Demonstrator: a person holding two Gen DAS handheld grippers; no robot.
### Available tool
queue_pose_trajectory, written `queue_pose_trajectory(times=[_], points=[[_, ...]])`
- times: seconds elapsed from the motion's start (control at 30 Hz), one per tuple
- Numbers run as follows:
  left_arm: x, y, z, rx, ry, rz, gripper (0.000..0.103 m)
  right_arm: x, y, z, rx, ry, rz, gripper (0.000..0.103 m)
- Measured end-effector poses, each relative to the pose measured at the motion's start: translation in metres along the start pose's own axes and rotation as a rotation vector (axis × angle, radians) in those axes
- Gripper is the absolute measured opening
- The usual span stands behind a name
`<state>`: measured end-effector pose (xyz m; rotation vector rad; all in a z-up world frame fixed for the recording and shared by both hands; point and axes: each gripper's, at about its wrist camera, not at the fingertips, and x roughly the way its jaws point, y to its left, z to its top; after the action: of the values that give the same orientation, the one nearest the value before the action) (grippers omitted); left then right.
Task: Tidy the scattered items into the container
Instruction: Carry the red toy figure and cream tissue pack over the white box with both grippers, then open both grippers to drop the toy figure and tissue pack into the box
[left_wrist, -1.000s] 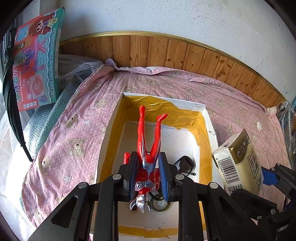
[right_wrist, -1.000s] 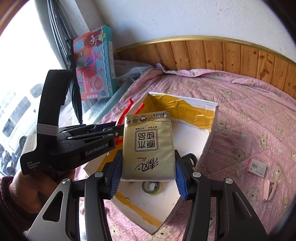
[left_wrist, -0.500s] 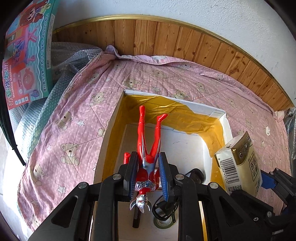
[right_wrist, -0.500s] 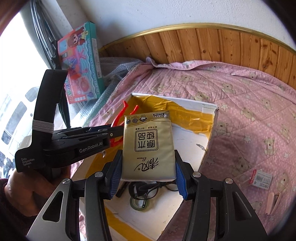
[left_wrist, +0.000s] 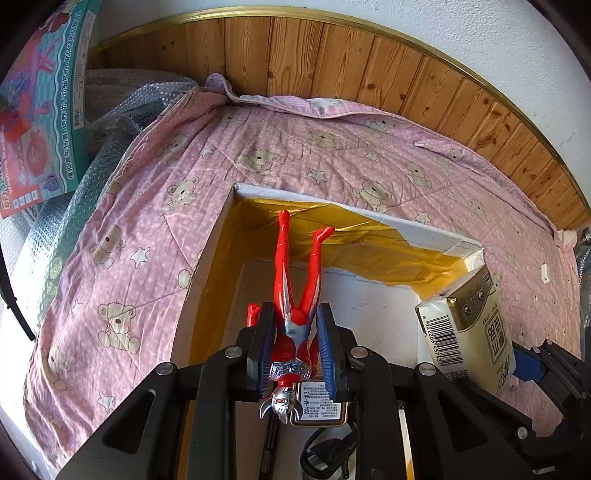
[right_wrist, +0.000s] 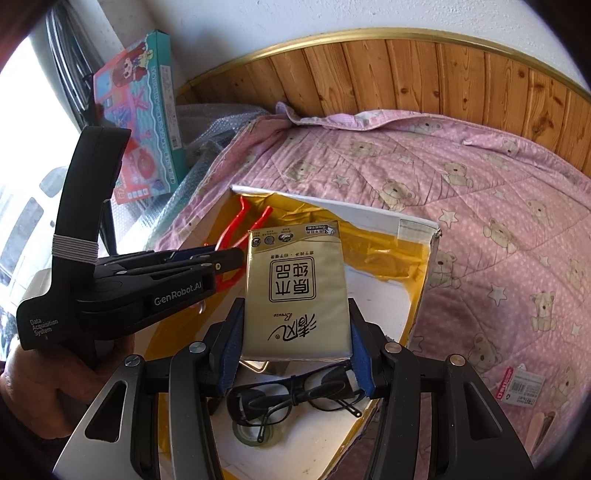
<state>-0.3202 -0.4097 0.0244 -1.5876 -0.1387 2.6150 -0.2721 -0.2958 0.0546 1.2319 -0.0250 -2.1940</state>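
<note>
The left gripper (left_wrist: 295, 347) is clamped on the torso of a red-and-silver plastic hero figure (left_wrist: 295, 295), head toward the camera and legs pointing away, so the long body runs along the fingers and hangs over the open white cardboard box lined with yellow tape (left_wrist: 424, 230); held that way it can go straight down into the box without catching the wall. The right gripper (right_wrist: 295, 347) is closed on the lower half of a gold soft pack of paper tissues (right_wrist: 295, 288), flat face up, its blue pads pressing the two narrow sides; the pack is poised above the box's near-right part, beside the figure, which suggests both are meant to be dropped in together. Inside the box already lie black-framed glasses (right_wrist: 295, 393), a roll of greenish tape (right_wrist: 255, 435) and a flat tin with a printed label (left_wrist: 321, 406); the box sits on a pink bear-print quilt (right_wrist: 480, 206) over a bed. Still out on the quilt at the right are a small red-and-white labelled packet (right_wrist: 521, 384) and a pink clip-like thing (right_wrist: 541, 428), so the tidying looks unfinished.
</note>
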Motion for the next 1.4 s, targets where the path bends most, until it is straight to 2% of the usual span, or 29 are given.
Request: queue_pose_trajectory(times=[0.17,0.27,0.37,0.6,0.9,1.0,1.03,1.07,1.1,1.13,1.2,1.3,1.37,1.4], points=[[0.008,0.003,0.004,-0.007,-0.009,0.018,0.025,0.016,-0.006,-0.001,-0.022,0.004,-0.017,0.060],[0.012,0.008,0.002,-0.031,0.000,0.026,0.030,0.014,-0.011,-0.006,-0.003,-0.007,-0.008,0.061],[0.008,0.007,-0.003,-0.022,-0.002,0.023,0.031,0.006,-0.011,-0.009,0.004,-0.013,0.005,0.062],[-0.016,0.004,-0.015,-0.001,-0.020,0.007,0.031,-0.035,-0.007,-0.027,0.061,-0.058,0.072,0.062],[-0.080,0.002,-0.045,-0.001,-0.086,-0.077,0.031,-0.099,0.000,-0.081,0.086,-0.097,0.114,0.062],[-0.091,-0.008,-0.054,0.034,-0.088,-0.074,0.031,-0.110,0.008,-0.094,0.086,-0.101,0.134,0.062],[-0.089,-0.012,-0.053,0.046,-0.082,-0.069,0.036,-0.114,0.011,-0.098,0.088,-0.104,0.139,0.062],[-0.086,-0.015,-0.051,0.053,-0.075,-0.068,0.047,-0.118,0.013,-0.101,0.093,-0.109,0.146,0.062],[-0.082,-0.017,-0.047,0.056,-0.075,-0.057,0.053,-0.122,0.015,-0.104,0.096,-0.115,0.152,0.061],[-0.077,-0.017,-0.042,0.049,-0.082,-0.022,0.059,-0.126,0.017,-0.108,0.096,-0.120,0.157,0.061],[-0.065,-0.014,-0.034,0.019,-0.083,0.017,0.060,-0.133,0.019,-0.115,0.095,-0.124,0.164,0.061],[-0.050,-0.008,-0.025,-0.017,-0.057,-0.016,0.062,-0.140,0.016,-0.124,0.104,-0.124,0.172,0.061],[-0.045,-0.007,-0.023,-0.027,-0.045,-0.097,0.073,-0.144,0.014,-0.129,0.118,-0.132,0.181,0.061],[-0.042,-0.008,-0.023,-0.021,-0.033,-0.128,0.073,-0.145,0.012,-0.131,0.124,-0.133,0.184,0.061]])
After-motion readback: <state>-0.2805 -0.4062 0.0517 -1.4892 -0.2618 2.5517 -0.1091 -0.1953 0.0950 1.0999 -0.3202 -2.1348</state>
